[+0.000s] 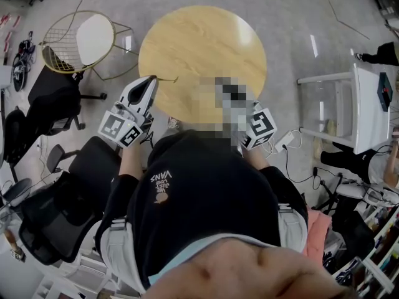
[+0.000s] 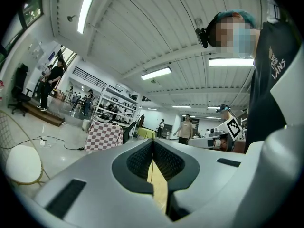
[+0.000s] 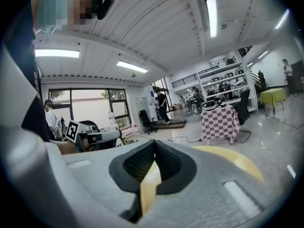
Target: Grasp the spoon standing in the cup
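- The spoon and the cup are not showing in any view. The round wooden table (image 1: 199, 42) is lying at 12 o'clock from the person and is looking bare, though a mosaic patch is covering part of its near rim at about 5 o'clock, so I cannot tell what is standing there.
- The left gripper (image 2: 153, 141) is hovering at the table's 8 o'clock rim. Its jaws are pressing together at the tips with nothing between them, and only yellow table wood is showing through the slit below the pads.
- The right gripper (image 3: 154, 144) is sitting at the table's 5 o'clock rim, its marker cube (image 1: 260, 128) peeking out beside the patch. Its jaws are likewise meeting and holding nothing.
- Neither tool is gripping a spoon, so the grasp is not standing now. With no cup in sight, the scene is fitting either a pause ahead of a reach or a rest after a release.
- In my judgement, any grasp of a thin upright handle is calling for jaws parted wide, the handle centred between the pads, and a close above the cup's rim so the cup is not tipping.
- A wire chair (image 1: 75, 42) is standing at 10 o'clock and a white side table (image 1: 368, 104) at 3 o'clock, both well apart from the grippers.
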